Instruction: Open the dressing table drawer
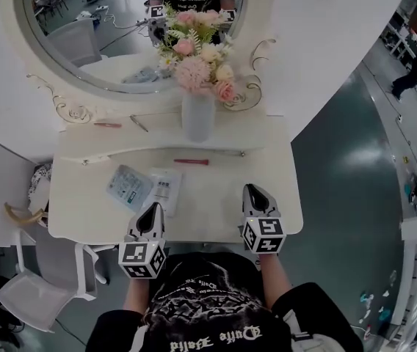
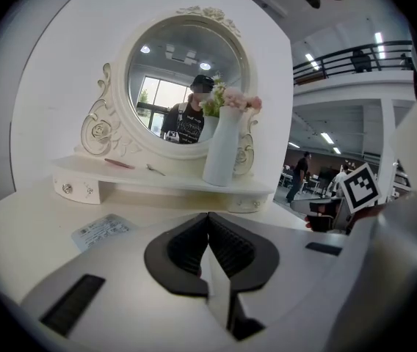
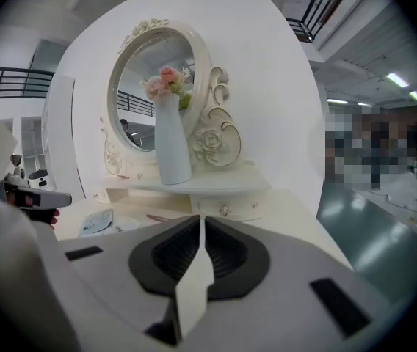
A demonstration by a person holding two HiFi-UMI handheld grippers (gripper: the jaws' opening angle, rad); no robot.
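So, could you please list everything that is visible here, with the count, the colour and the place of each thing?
dressing table: 1, cream white, in front of the person
mirror: 1, oval, cream frame, at the table's back
vase: 1, white, on the raised shelf below the mirror
flowers: 1 bunch, pink and cream, in the vase
blue packet: 1, pale blue, flat on the tabletop, left of centre
white packet: 1, white, right beside the blue packet
red stick: 1, red, on the tabletop near the shelf
pink stick: 1, pink, on the shelf, left of the vase
chair: 1, white, on the floor, left of the table
left gripper: 1, grey, shut, empty, over the table's front edge
right gripper: 1, grey, shut, empty, over the table's front edge
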